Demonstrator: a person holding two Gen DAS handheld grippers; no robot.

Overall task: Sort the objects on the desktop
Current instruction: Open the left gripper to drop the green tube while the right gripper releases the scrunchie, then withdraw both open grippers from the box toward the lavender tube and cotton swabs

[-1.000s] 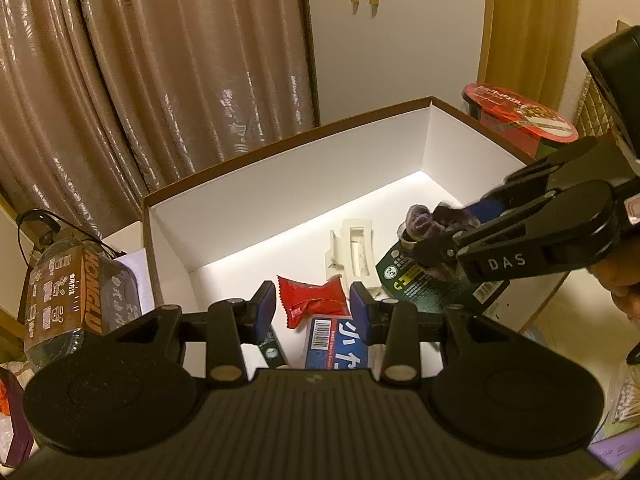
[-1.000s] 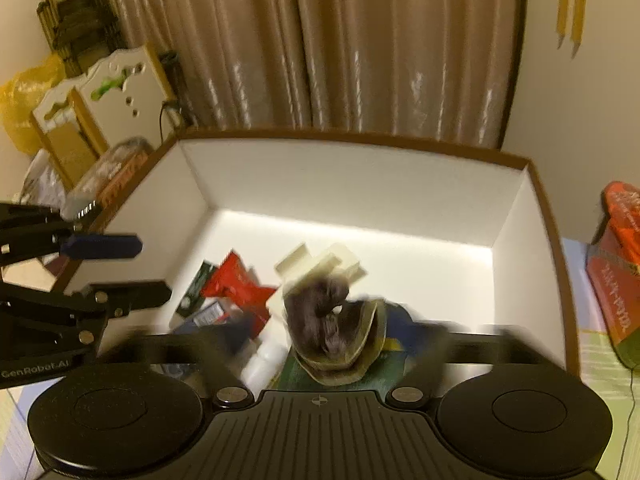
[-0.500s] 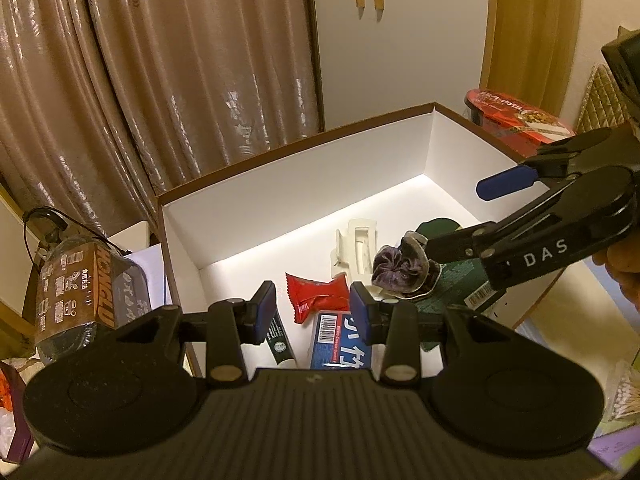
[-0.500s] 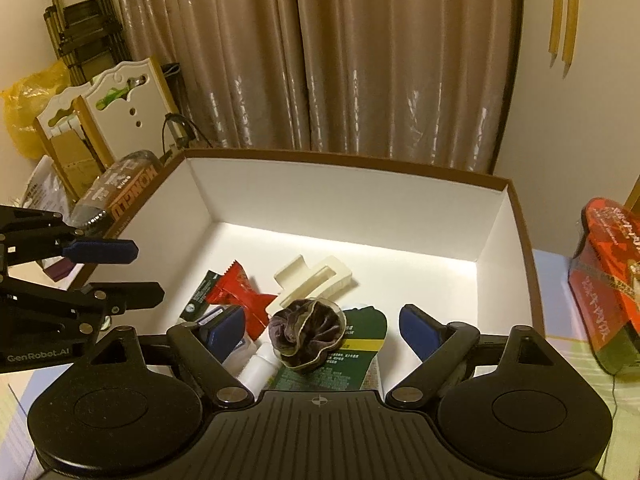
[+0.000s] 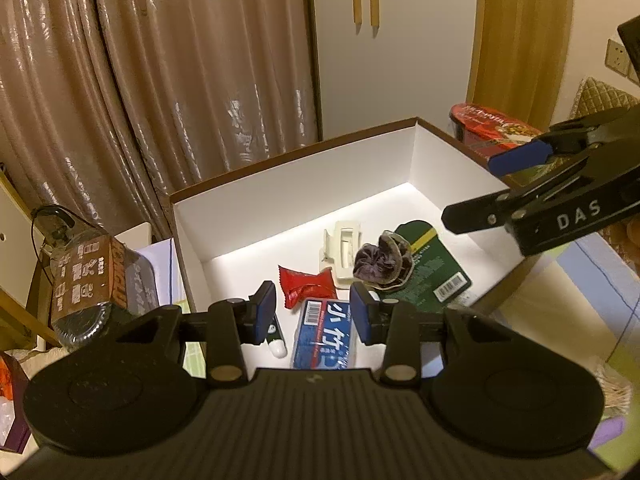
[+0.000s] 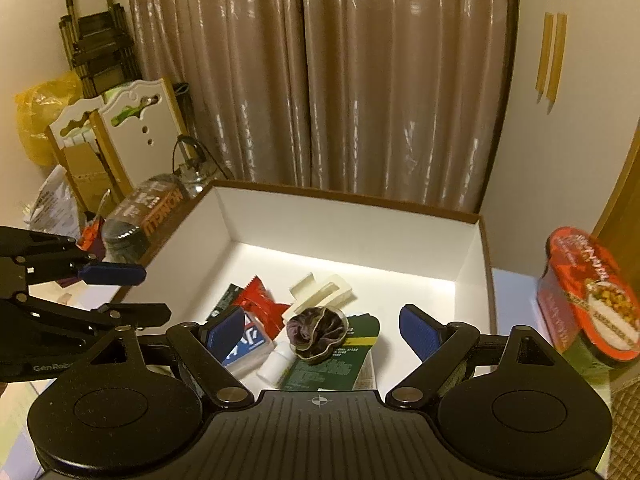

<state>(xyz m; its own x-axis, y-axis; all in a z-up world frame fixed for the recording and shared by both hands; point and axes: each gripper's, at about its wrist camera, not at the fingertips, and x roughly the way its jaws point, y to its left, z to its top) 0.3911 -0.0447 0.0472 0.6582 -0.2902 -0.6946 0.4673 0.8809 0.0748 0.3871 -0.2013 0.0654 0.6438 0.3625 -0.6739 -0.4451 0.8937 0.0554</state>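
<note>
Box [image 6: 348, 220], white inside with a brown rim, sits on the surface under both of my grippers and holds all the small items. Contents read left to right in the right wrist view: dark green tube [image 6: 225, 300] with a white cap against the left wall; red snack packet [image 6: 260, 304]; blue tissue pack [image 6: 250, 340] in front of it, partly behind my gripper finger; small white bottle [image 6: 276, 362]; cream hair claw [image 6: 322, 292] further back; purple scrunchie [image 6: 316, 332] lying on top of a dark green card package [image 6: 328, 364]. Right half of the box floor is bare.

Outside the box: brown-labelled bottle [image 6: 148, 212] on its side by the left wall; red instant noodle bowl [image 6: 588, 300] by the right wall.

Left gripper [image 5: 314, 312]: jaws parted a moderate gap, nothing between them, above the near left corner. Right gripper [image 6: 320, 330]: jaws spread wide, empty, above the near edge; the scrunchie lies in the box below the gap, not touched by either finger.
</note>
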